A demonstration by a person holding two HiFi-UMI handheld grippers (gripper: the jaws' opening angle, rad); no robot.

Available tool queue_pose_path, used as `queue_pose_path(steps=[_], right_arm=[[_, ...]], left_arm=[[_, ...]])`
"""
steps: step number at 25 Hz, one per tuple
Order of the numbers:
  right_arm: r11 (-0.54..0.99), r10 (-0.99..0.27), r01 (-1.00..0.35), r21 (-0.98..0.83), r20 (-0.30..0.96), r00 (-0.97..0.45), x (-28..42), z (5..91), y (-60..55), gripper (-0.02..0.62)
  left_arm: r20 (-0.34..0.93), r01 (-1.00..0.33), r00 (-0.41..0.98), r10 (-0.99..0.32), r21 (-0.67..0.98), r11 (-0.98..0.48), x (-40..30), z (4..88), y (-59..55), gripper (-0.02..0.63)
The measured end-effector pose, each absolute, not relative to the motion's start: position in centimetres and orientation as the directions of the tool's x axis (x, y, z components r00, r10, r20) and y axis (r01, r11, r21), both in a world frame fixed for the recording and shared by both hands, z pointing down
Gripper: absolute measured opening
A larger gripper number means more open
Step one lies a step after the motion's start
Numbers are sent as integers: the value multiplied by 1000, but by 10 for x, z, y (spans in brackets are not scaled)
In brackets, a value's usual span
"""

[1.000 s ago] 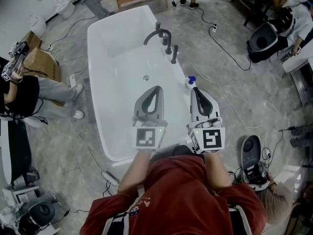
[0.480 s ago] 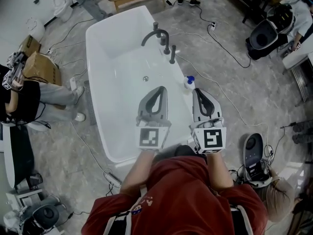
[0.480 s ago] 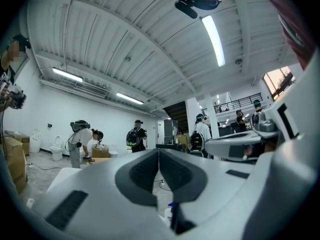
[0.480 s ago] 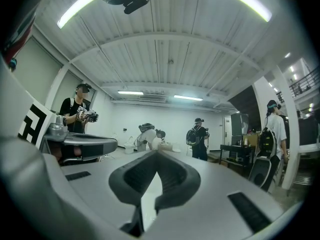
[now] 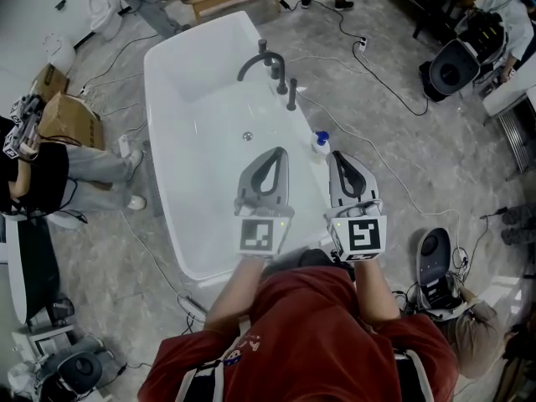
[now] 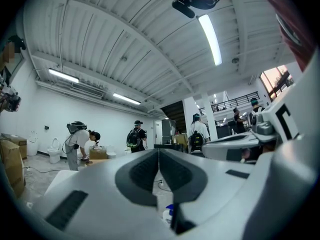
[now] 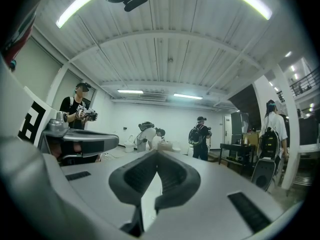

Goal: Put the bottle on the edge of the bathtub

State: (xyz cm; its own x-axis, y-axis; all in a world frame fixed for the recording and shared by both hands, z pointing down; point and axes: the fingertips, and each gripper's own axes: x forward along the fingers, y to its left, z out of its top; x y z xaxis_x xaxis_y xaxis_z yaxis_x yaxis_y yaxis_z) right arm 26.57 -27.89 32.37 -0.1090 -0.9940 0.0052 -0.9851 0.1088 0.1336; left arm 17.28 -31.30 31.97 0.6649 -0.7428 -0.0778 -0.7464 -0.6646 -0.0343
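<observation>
**Both grippers shut and empty; bottle just ahead of the right one**

The right gripper [image 5: 338,157] points level over the near end of the tub's right side. Its jaws are closed tip to tip with nothing between them, as the right gripper view [image 7: 156,154] shows. The left gripper [image 5: 274,152] is held parallel beside it, over the basin. Its jaws are also pressed together and empty in its own view [image 6: 159,152].

The small white plastic bottle with a blue cap [image 5: 320,143] stands just beyond the right gripper's tip, a little toward the tub side of it. It looks upright, cap on top, so its long axis runs vertical. In the left gripper view it peeks out low between that gripper's jaws and off to their right [image 6: 168,215].

It sits right at the right rim of the long white freestanding bathtub [image 5: 167,141]. From above I cannot tell whether it rests on the rim itself or on the grey marbled floor [image 5: 402,166] against the tub's outer wall.

The right gripper is clearly the nearer one. Its jaws would have to open before they could go round the bottle's body. Farther along the same rim stands a dark curved metal faucet [image 5: 261,57], well apart from the bottle.
</observation>
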Motion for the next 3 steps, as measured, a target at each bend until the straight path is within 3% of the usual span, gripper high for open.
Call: queue_pose_path(steps=[3], right_arm=[[103, -995, -986, 133, 1, -104, 268, 322, -280, 12]], left_arm=[[-75, -744, 667, -741, -30, -667, 177, 317, -312, 15]])
